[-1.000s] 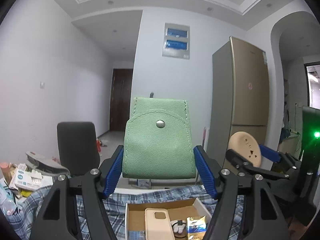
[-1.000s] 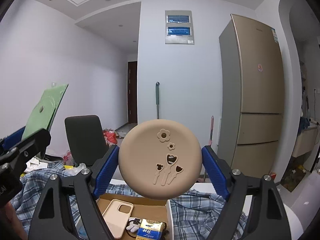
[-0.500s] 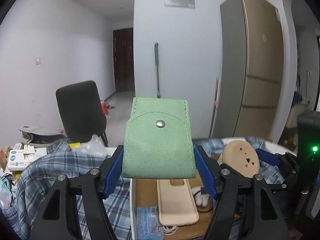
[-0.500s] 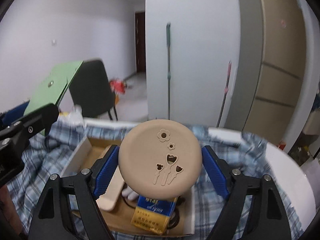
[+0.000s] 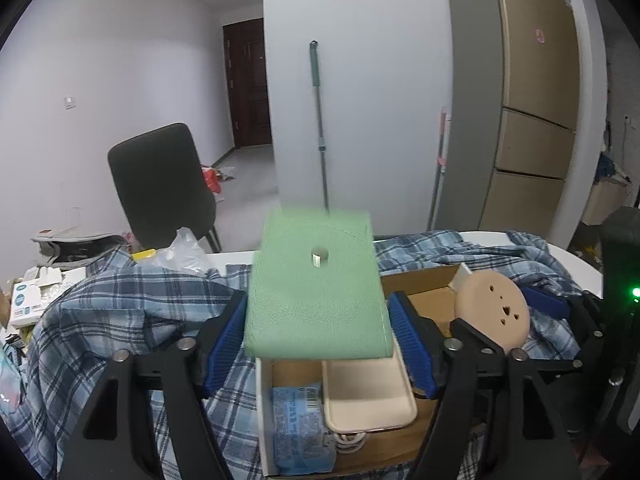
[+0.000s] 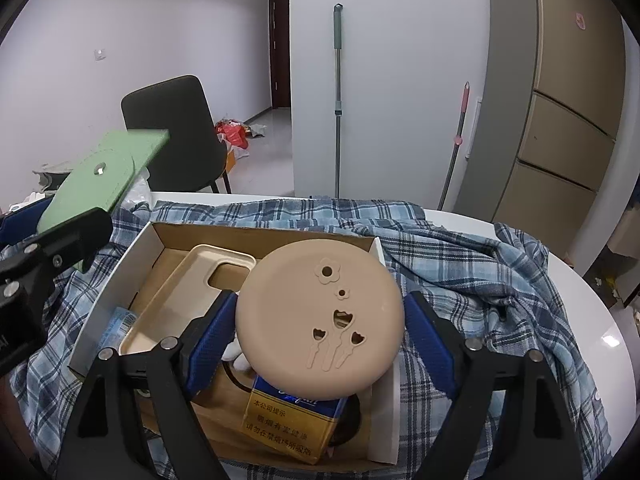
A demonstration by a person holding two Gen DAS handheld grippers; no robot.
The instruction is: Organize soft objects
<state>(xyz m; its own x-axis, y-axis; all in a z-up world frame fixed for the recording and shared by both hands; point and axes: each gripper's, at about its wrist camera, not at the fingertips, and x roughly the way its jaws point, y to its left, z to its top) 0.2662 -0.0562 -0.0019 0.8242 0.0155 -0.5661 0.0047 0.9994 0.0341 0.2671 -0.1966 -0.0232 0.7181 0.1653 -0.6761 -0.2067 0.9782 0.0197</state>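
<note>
My left gripper [image 5: 318,338] is shut on a green snap-button pouch [image 5: 316,292], tilted forward above the near left part of an open cardboard box [image 5: 424,280]. The pouch also shows in the right wrist view [image 6: 100,176]. My right gripper [image 6: 318,338] is shut on a round beige silicone disc with flower cutouts [image 6: 320,320], held above the box [image 6: 168,236]; the disc shows in the left wrist view [image 5: 494,310]. Inside the box lie a beige phone case [image 6: 180,300], a gold cigarette pack [image 6: 288,420] and a blue packet [image 5: 298,428].
The box rests on a blue plaid cloth [image 6: 460,256] over a round white table [image 6: 600,340]. A dark chair [image 5: 160,180] stands behind the table, a mop [image 6: 338,100] leans on the wall, a fridge [image 5: 528,100] is at right. Clutter [image 5: 36,292] lies at left.
Both grippers have tipped downward and moved over the box with their objects. The green pouch now tilts forward and looks blurred. The box fills more of both views.
</note>
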